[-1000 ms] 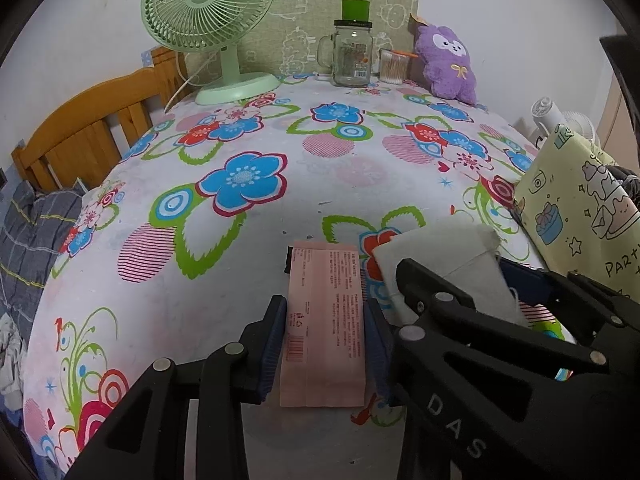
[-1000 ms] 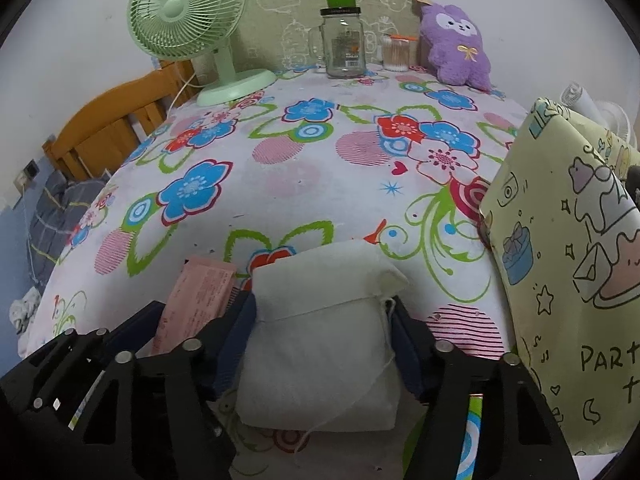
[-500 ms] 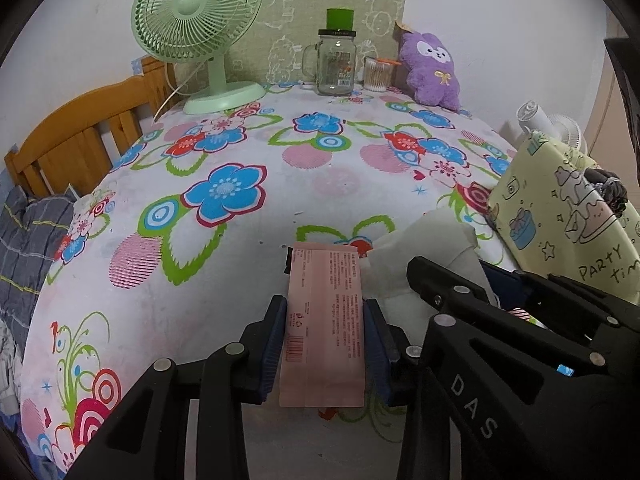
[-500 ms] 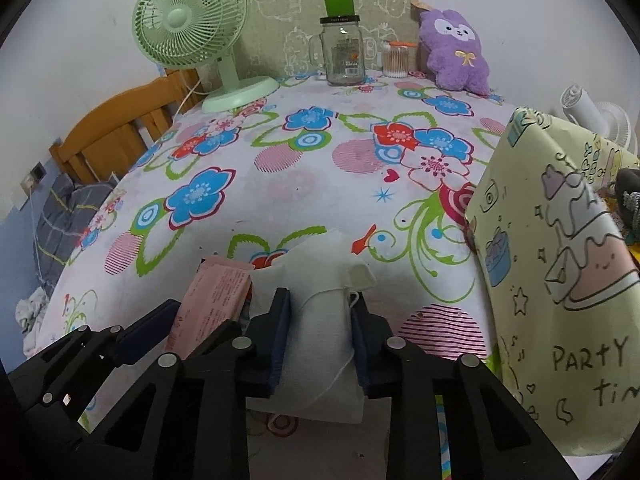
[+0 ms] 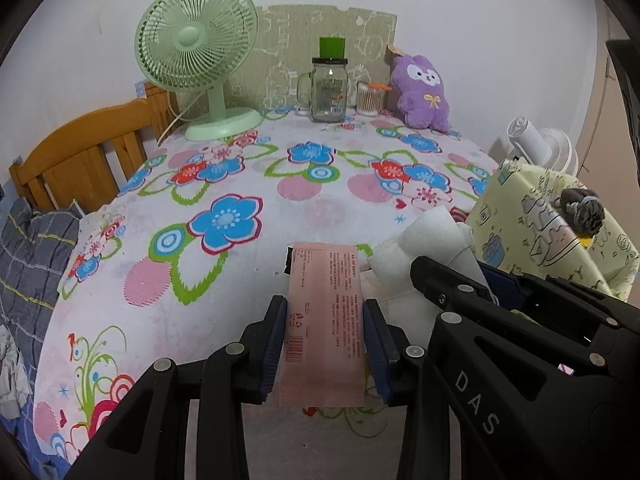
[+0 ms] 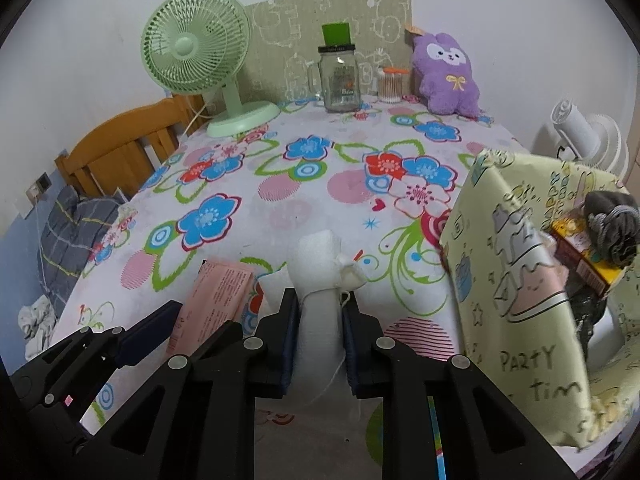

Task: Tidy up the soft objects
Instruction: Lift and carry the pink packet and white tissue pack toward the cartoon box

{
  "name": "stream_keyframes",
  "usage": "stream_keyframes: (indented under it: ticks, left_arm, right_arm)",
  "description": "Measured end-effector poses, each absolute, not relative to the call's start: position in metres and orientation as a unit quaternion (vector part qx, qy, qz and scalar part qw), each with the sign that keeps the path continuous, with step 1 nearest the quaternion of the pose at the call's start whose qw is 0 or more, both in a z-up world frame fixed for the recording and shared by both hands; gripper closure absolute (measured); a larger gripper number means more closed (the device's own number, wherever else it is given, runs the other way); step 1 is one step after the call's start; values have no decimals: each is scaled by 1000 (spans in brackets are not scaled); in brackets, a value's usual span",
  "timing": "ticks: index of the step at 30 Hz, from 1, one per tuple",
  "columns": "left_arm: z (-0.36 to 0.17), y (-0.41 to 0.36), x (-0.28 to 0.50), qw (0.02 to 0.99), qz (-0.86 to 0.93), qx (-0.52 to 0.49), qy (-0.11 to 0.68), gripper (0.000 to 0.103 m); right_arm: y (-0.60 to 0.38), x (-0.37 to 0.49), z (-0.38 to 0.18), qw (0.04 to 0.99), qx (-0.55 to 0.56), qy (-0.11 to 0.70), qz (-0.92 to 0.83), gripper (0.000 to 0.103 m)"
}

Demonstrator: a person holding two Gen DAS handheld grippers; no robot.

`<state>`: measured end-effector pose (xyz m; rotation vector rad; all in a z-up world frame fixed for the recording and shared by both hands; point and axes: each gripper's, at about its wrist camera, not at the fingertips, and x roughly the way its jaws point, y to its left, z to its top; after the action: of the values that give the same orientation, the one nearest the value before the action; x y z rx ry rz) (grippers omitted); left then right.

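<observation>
Both grippers pinch soft packets over the flowered tabletop (image 5: 224,200).
The left gripper (image 5: 325,340) has its fingers (image 5: 273,344) clamped on the pink packet's (image 5: 326,320) long edges; beside it, the right gripper (image 6: 320,340) squeezes the white pouch (image 6: 318,300) narrow, near the yellow bag (image 6: 516,304).

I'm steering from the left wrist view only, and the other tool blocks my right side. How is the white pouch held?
Observer: The right tool is shut on the white pouch, squeezing its middle narrow.
Operator: What's inside the yellow party bag?
Observer: The yellow bag stands open, holding a grey knitted bundle on a yellow-brown box.
Operator: And my pink packet?
Observer: From the right, the pink packet sits in the left tool, just left of the pouch.
</observation>
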<state>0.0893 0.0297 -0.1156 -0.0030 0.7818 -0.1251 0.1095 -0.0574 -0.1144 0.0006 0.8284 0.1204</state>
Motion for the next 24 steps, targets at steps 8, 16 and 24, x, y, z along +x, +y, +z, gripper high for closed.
stream_keyframes:
  ticks: [8, 16, 24]
  left_arm:
    - [-97, 26, 81, 931, -59, -3, 361, 64]
    - [-74, 23, 74, 939, -58, -7, 339, 64]
    - [-52, 18, 66, 947, -58, -7, 316, 64]
  right_arm:
    - [-59, 101, -93, 922, -3, 383, 64, 80]
    - [-61, 94, -68, 931, -4, 360, 68, 80]
    - [-65, 86, -44, 939, -7, 338, 68, 80]
